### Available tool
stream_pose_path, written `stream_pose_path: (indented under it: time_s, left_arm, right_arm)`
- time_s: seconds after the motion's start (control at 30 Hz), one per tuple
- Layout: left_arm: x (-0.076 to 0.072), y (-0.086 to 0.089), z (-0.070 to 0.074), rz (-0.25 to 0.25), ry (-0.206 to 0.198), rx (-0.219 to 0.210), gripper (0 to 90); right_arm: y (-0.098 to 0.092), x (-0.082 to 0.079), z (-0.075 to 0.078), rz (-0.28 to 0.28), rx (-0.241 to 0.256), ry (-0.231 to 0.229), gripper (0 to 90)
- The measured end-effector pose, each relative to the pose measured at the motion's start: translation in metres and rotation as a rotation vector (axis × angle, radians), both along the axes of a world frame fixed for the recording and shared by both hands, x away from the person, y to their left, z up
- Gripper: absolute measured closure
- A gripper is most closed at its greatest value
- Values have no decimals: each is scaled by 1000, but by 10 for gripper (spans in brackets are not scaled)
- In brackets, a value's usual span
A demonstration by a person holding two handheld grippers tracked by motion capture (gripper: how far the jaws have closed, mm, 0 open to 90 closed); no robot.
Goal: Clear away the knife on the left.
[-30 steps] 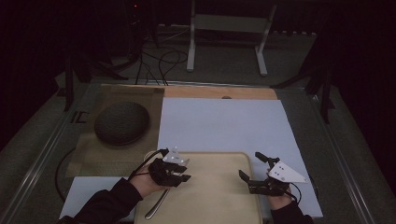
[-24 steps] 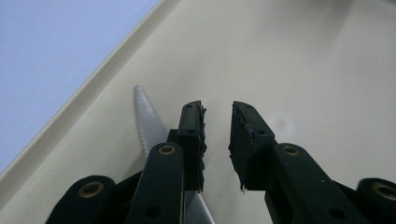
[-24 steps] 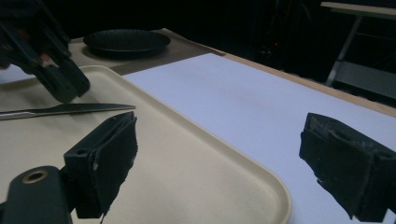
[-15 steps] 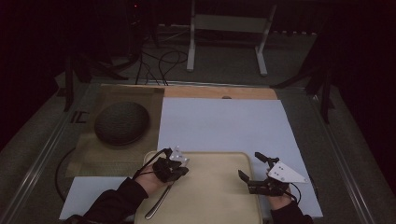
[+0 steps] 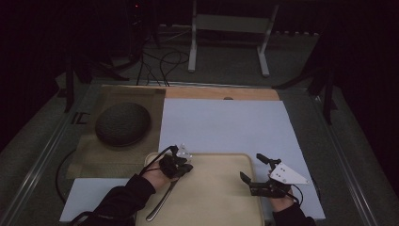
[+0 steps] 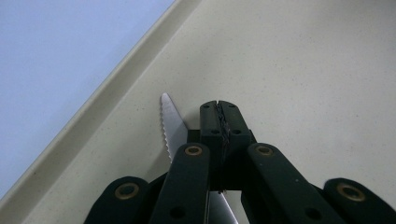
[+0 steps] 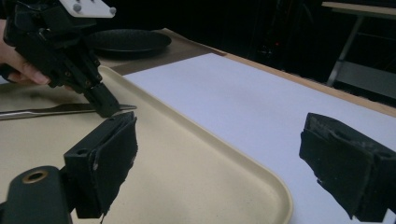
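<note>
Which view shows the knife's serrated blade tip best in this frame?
The left gripper view: the knife lies on the tray beside the shut jaws of the left gripper, its serrated edge sharp and close. The right gripper view shows its full length side-on, dim. The high view shows a thin dark handle below the hand.

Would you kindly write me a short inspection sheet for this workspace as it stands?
Surface: table with a white sheet and a brown mat.
Job's things: knife lying flat in the beige tray, serrated tip beside the left gripper's jaws.
Clutter: dark plate on the mat.
Grippers: left gripper shut, tips down on the tray next to the blade, not clamping it; right gripper open above the tray's right edge.
Cables: one trails from the left gripper; more lie on the floor behind the table.
Surroundings: dark room, white metal stand behind the table.
</note>
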State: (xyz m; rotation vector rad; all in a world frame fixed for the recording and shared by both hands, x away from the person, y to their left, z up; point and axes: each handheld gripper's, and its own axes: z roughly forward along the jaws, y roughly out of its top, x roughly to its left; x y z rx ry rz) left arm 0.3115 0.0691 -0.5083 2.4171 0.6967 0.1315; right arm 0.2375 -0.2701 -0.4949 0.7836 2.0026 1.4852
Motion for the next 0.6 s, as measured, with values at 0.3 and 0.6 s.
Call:
stream_pose_path:
  time_s: [0.3,0.6]
  left_arm:
    - [5,9,2,30,-13,45,900]
    - [8,22,3,59,-24,64,900]
  right_arm:
    - [1,0,0,-1,0,2,110]
    - [1,0,0,-1,2,2,110]
